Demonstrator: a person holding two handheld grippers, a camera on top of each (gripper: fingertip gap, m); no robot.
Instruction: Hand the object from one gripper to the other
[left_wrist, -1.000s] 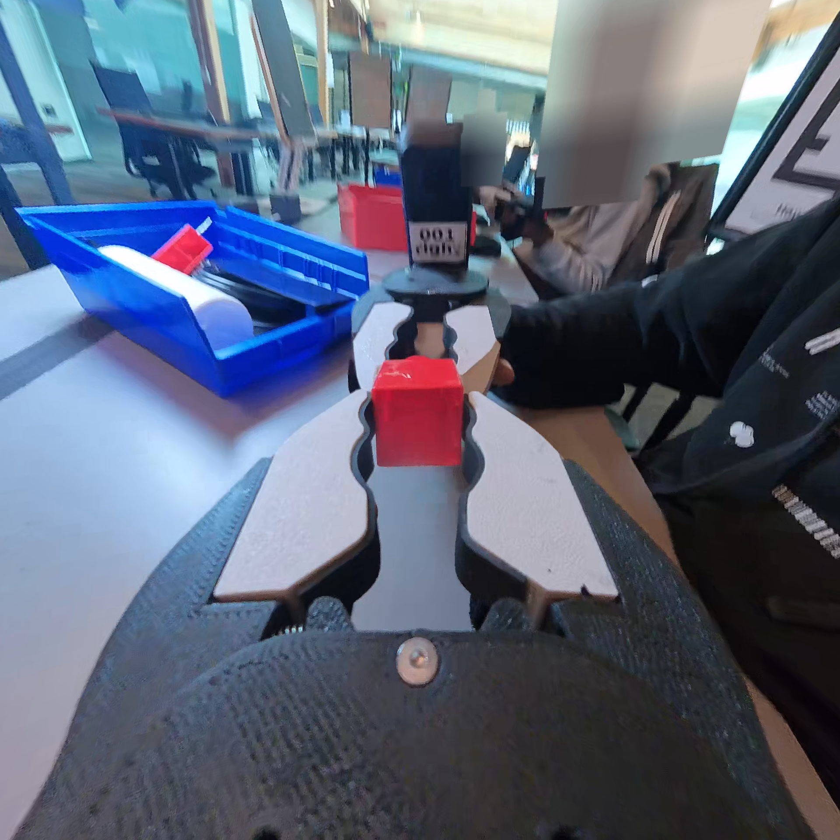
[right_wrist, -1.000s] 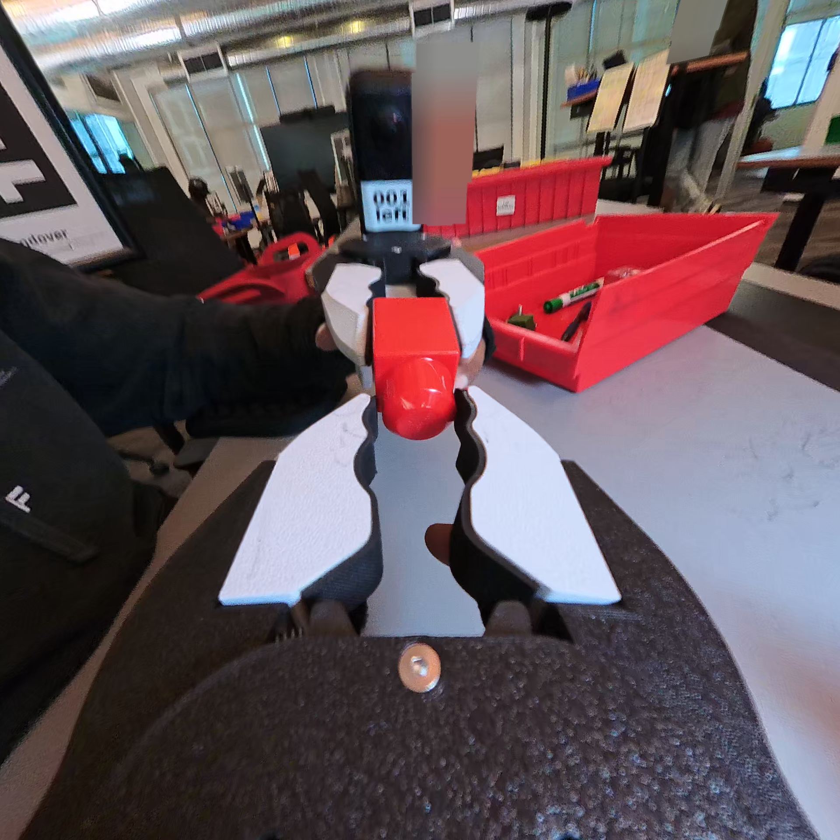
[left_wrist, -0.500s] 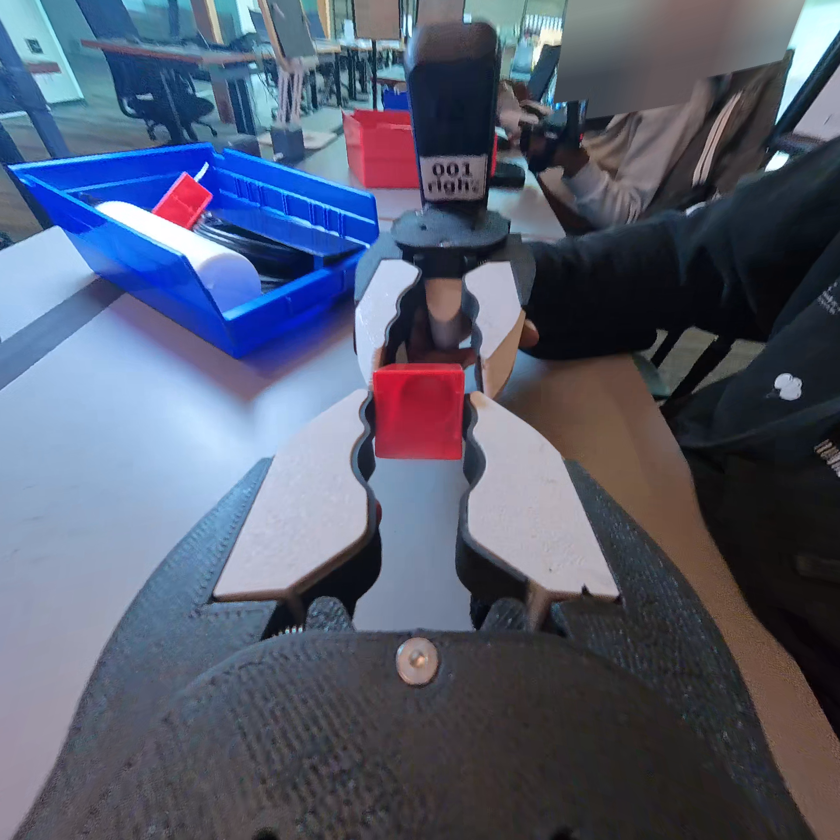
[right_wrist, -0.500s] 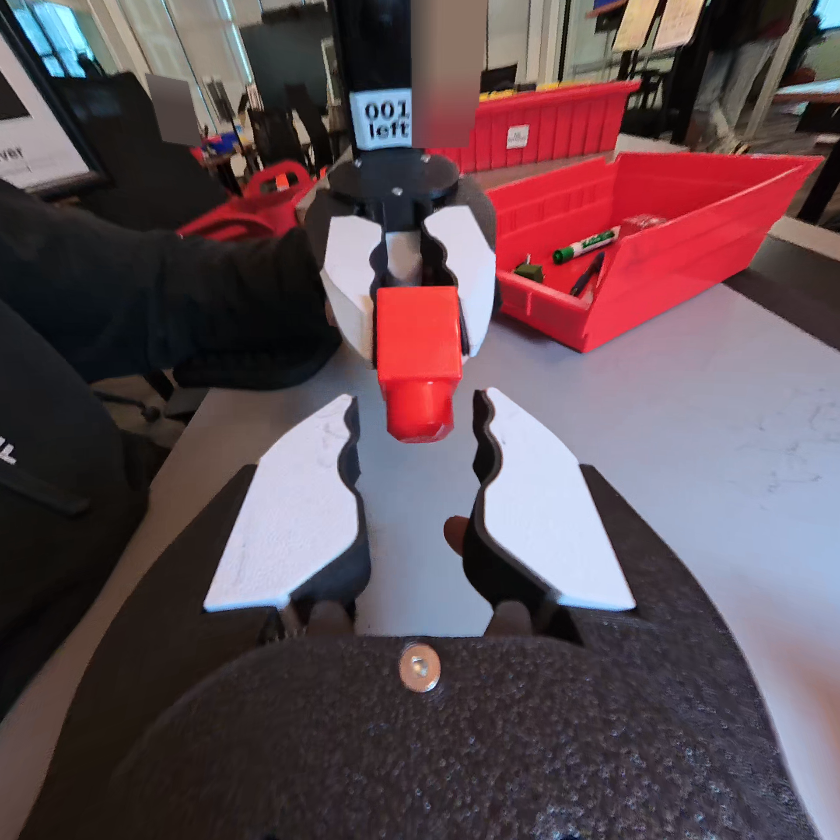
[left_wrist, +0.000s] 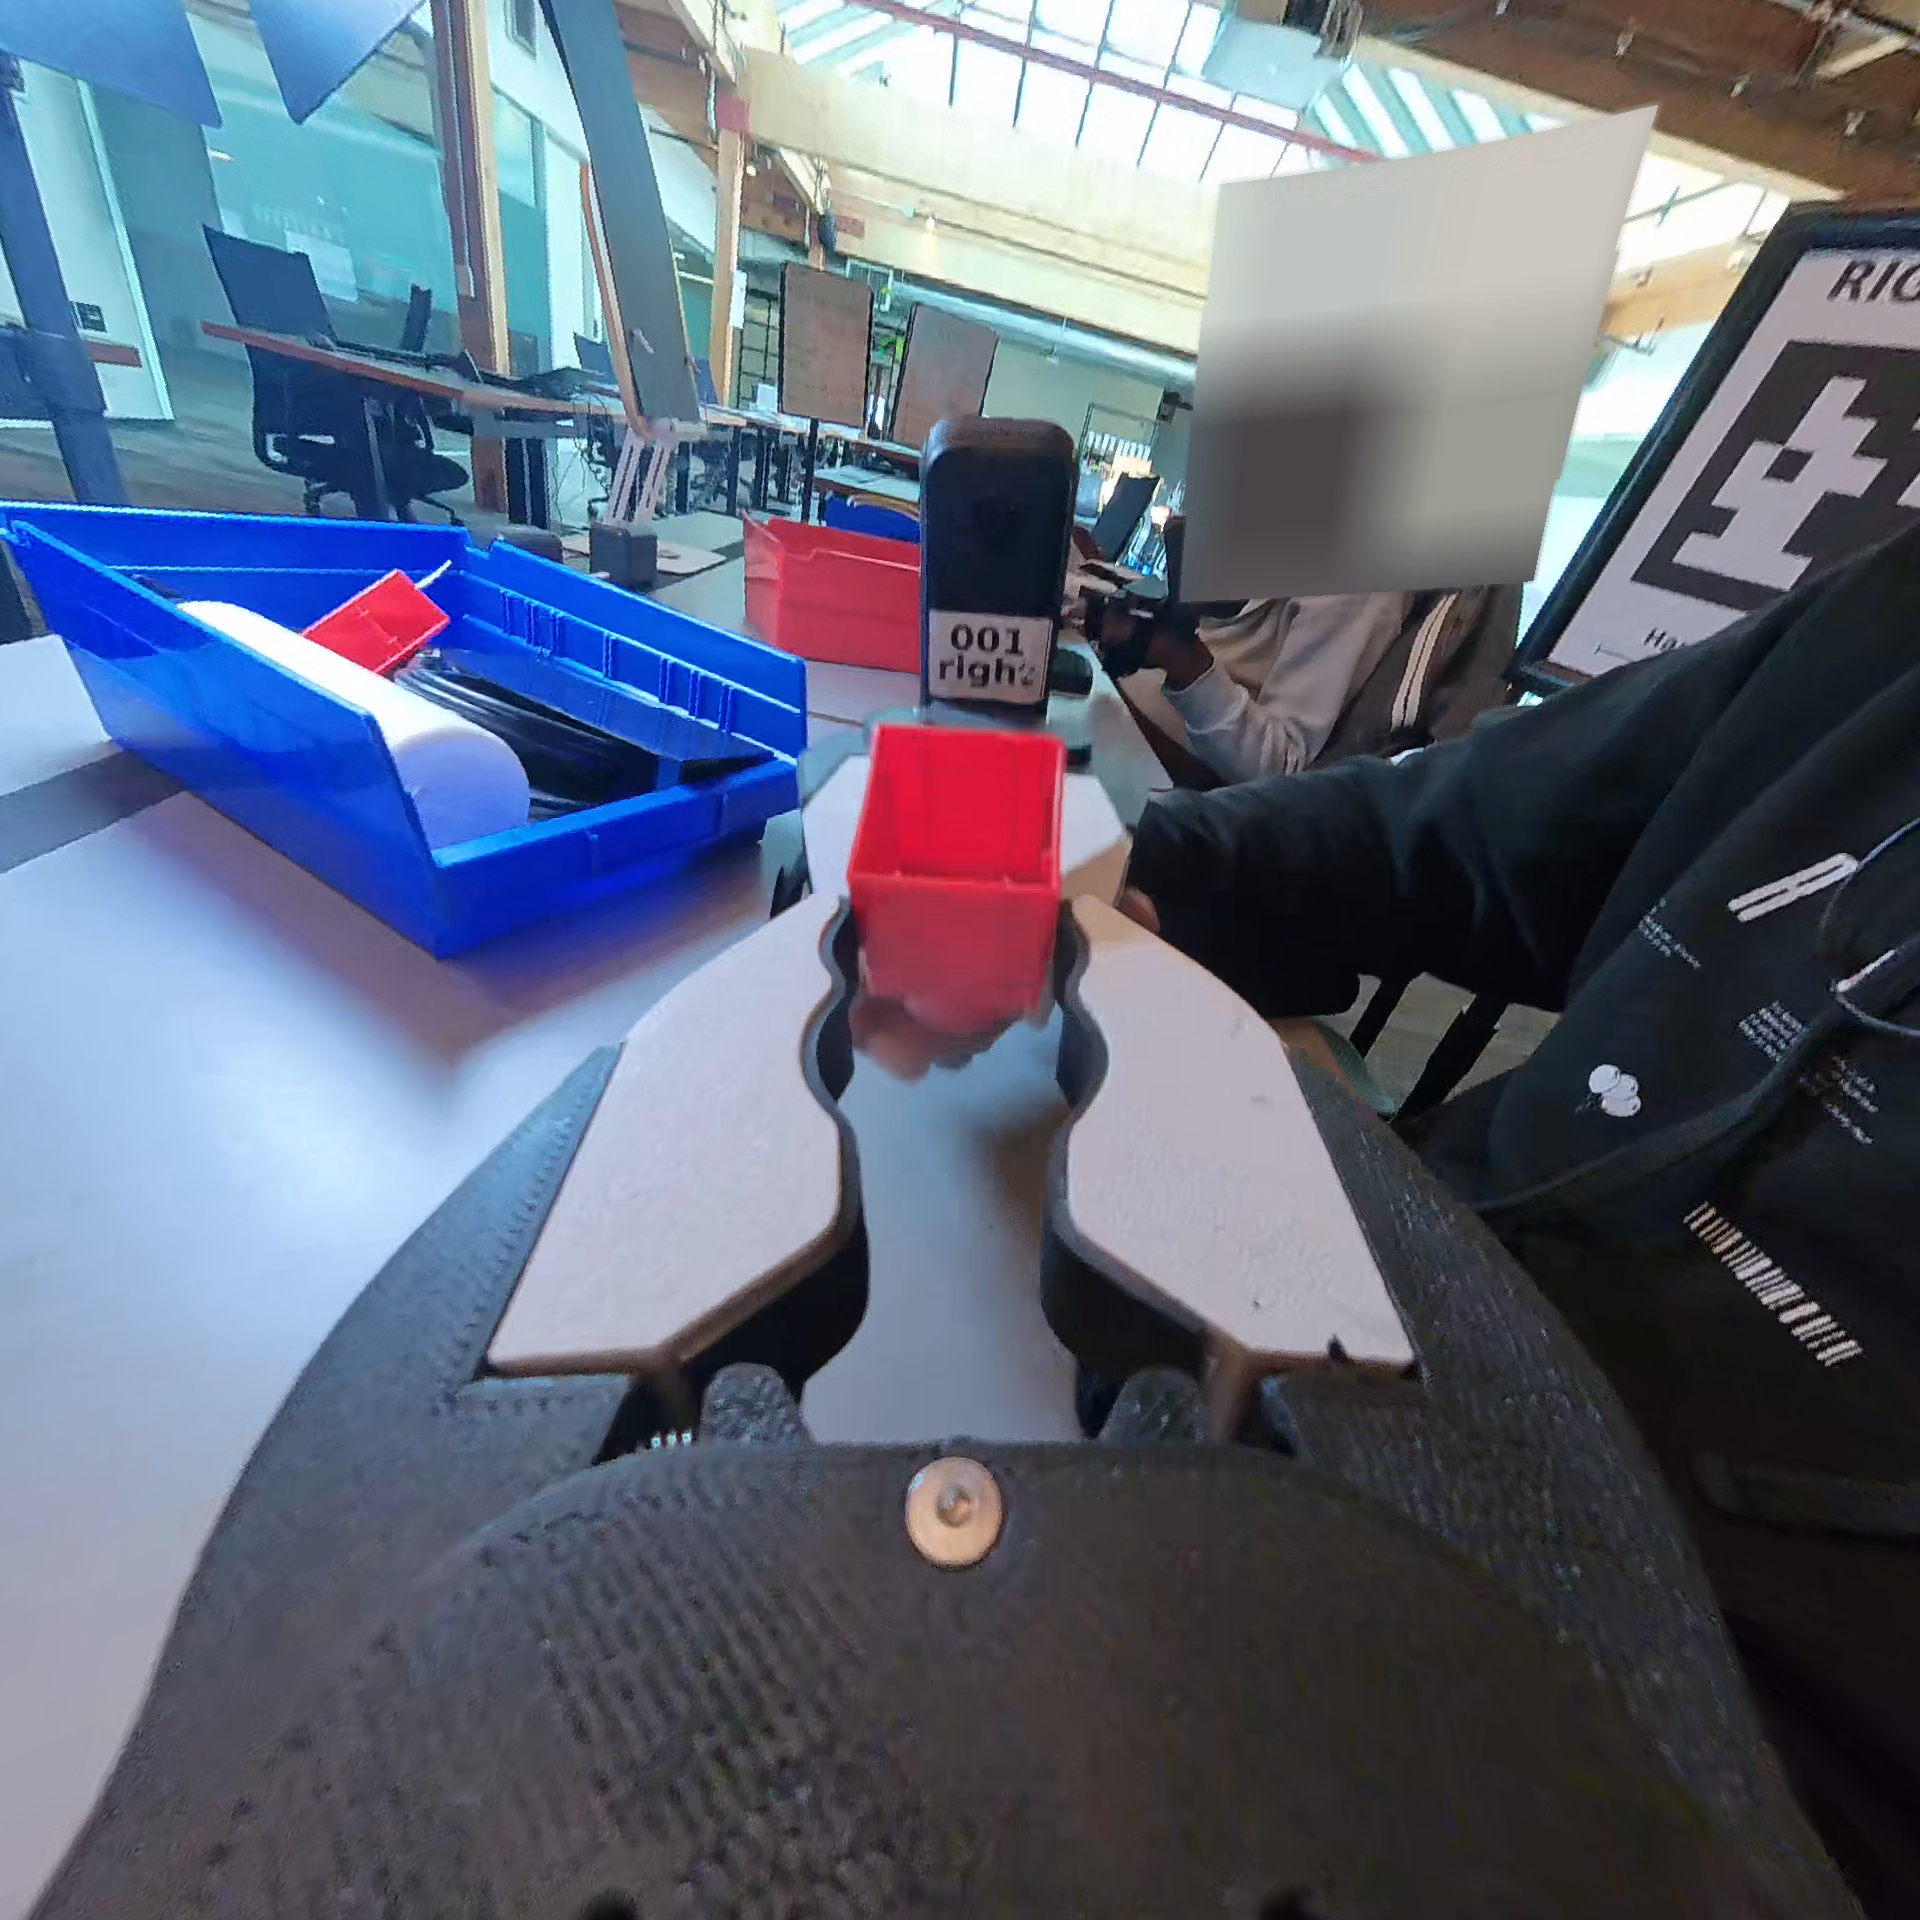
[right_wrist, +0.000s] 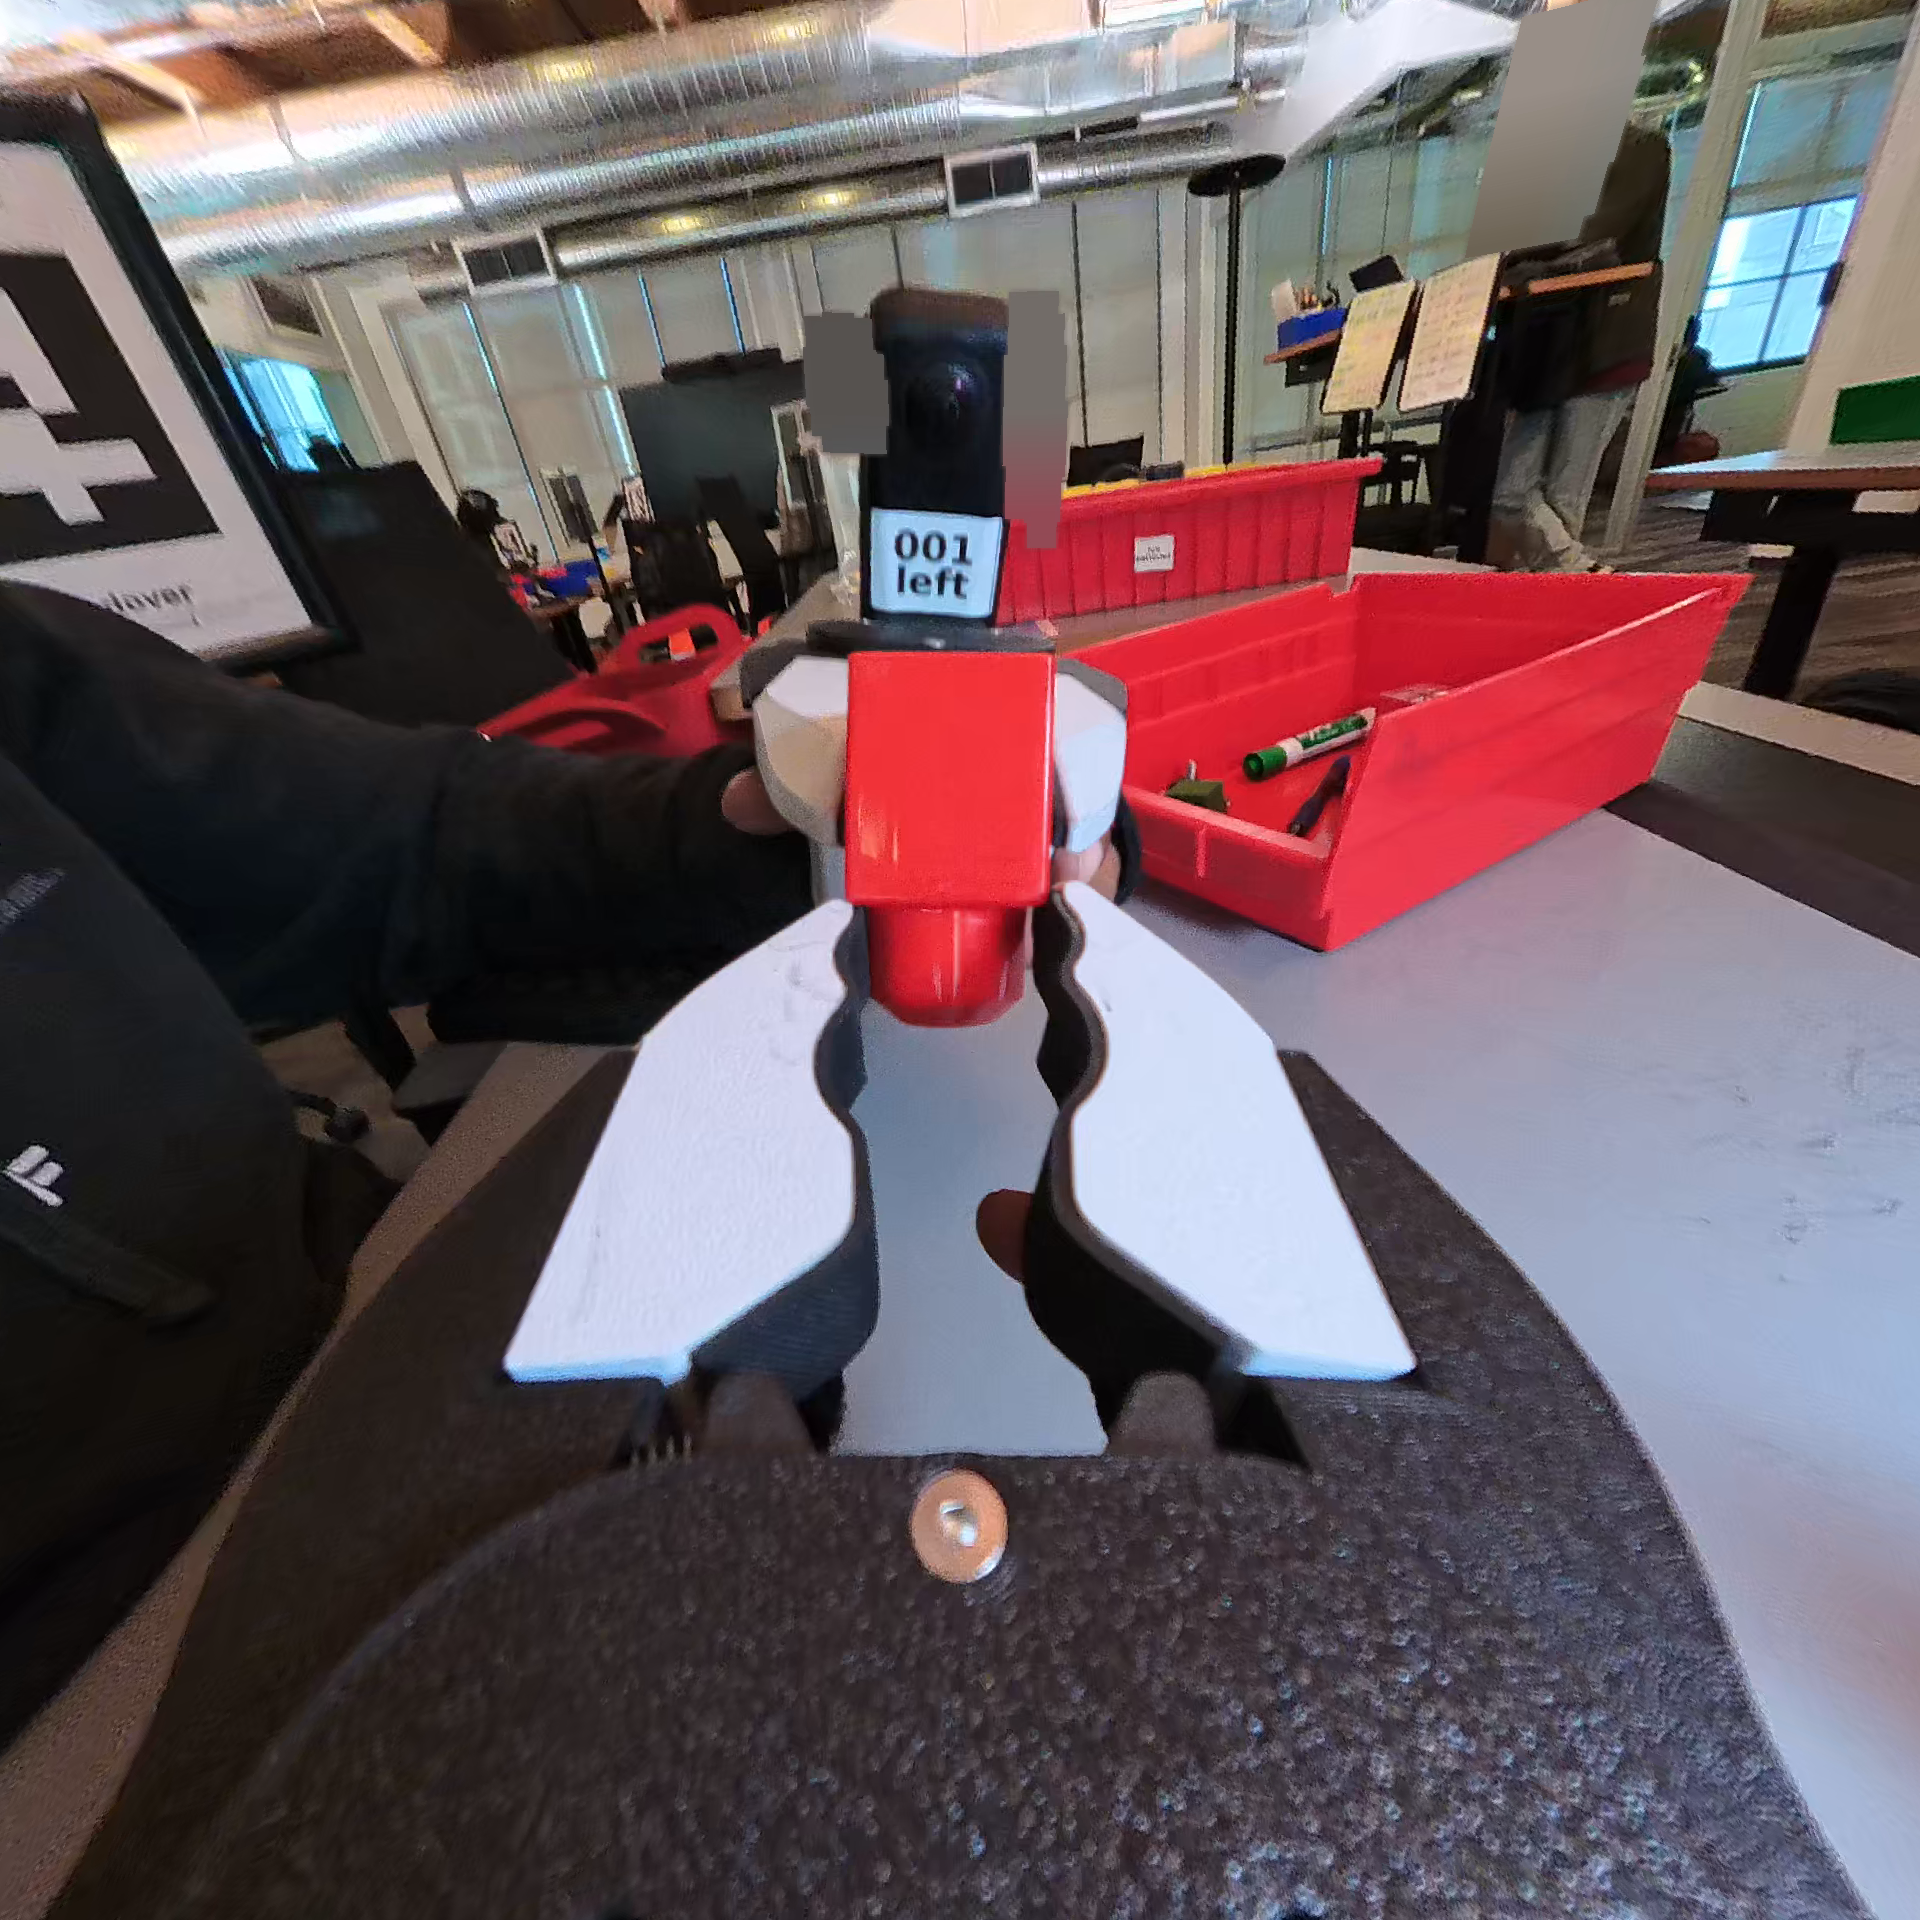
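Left wrist view: the left claw (left_wrist: 954, 961) is clenched on a red block (left_wrist: 956, 883), gripping its square, hollow end between the fingertips, above the grey tabletop (left_wrist: 208, 1091). The right claw (left_wrist: 961, 821) faces it from directly behind the block, mostly hidden; its state cannot be told here. A blue bin (left_wrist: 416, 727) sits on the tabletop to the left.

Right wrist view: the right claw (right_wrist: 945, 966) is clenched on the rounded end of the red block (right_wrist: 945, 779). The left claw (right_wrist: 940, 800) faces it behind the block. A red bin (right_wrist: 1455, 748) holding a green marker (right_wrist: 1309, 743) stands to the right on the tabletop (right_wrist: 1558, 1091).
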